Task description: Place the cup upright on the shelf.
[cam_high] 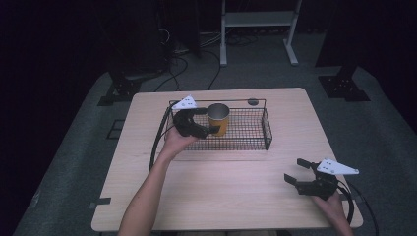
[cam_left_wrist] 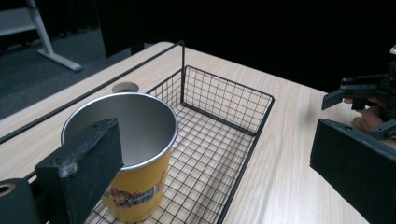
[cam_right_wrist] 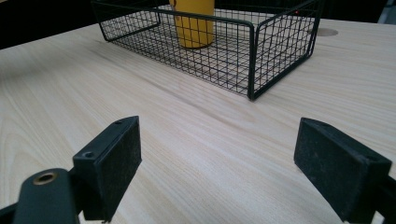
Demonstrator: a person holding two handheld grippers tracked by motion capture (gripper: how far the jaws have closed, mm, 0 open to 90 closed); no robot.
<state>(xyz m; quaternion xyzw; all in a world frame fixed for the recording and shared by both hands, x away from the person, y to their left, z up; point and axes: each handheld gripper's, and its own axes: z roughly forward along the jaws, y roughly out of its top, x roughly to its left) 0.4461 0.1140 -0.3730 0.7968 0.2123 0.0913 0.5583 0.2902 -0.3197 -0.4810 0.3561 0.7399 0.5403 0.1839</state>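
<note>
My right claw point(cam_high: 299, 172) rests low over the near right corner of the pale wooden tabletop point(cam_high: 231, 191), jaws spread wide with nothing between them; in its own view bare wood runs ahead to the basket.

My left claw point(cam_high: 205, 120) is farther in, at the left end of the black wire mesh basket point(cam_high: 255, 135). Its jaws stand apart: one pad sits close beside the rim of the yellow metal cup with the silvery inside point(cam_left_wrist: 135, 154), the other well off to the side, so nothing is clamped. Whether the near pad touches the cup, I cannot tell.

To take the cup well, I judge I should centre the jaws around its wall below the rim, keep them level so the cup stays upright, and close gently, since thin metal can slip or tip against the mesh. Then lift straight up, clear of the basket's rim.

The cup stands upright in the basket's left part and looks empty. The basket holds nothing else.
</note>
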